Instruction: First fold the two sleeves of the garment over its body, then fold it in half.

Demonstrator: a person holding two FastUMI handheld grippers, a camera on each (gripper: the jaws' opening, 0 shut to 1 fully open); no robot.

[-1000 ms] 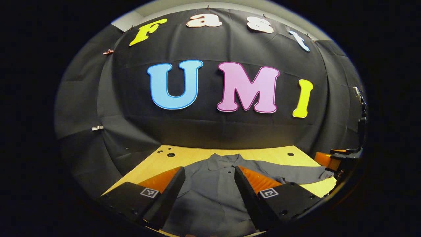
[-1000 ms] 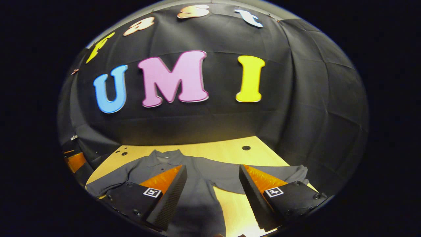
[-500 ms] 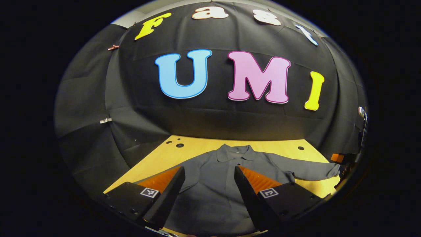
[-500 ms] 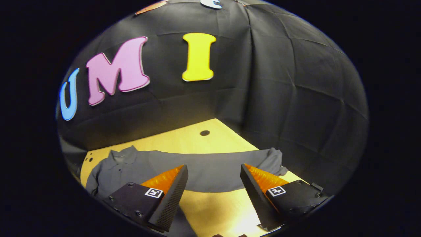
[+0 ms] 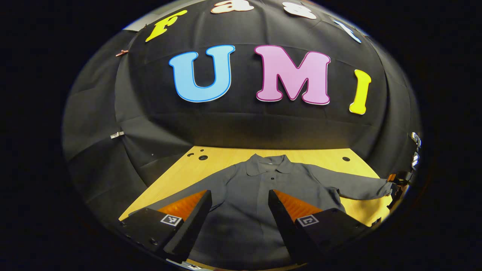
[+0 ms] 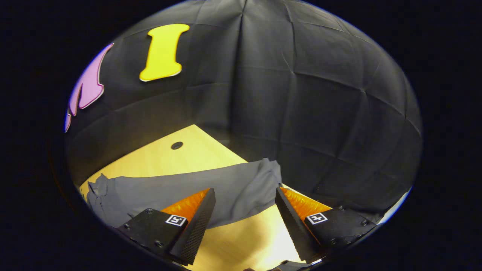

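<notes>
The worktop (image 5: 222, 160) is pale wood with a few dark round holes near its far edge, and black cloth hangs behind it as the booth's wall (image 5: 241, 128). Spread flat across the wood lies the garment (image 5: 260, 188), a dark grey buttoned shirt with its collar (image 5: 269, 164) toward the wall and both arms stretched out to the sides, nothing folded yet.

The left tool (image 5: 239, 209) hangs over the shirt's front, its two fingers spread wide apart with nothing between them but the cloth lying below; whether the fingers touch the fabric I cannot tell. The shirt's body runs from between the fingers up to the collar just beyond them.

The right tool (image 6: 244, 209) is likewise wide open and grasps nothing. In the right gripper view the right sleeve (image 6: 196, 188) stretches across the worktop just past its fingertips, the crumpled cuff (image 6: 269, 171) lying close to the worktop's edge beside the wall, and bare wood shows between the fingers.
</notes>
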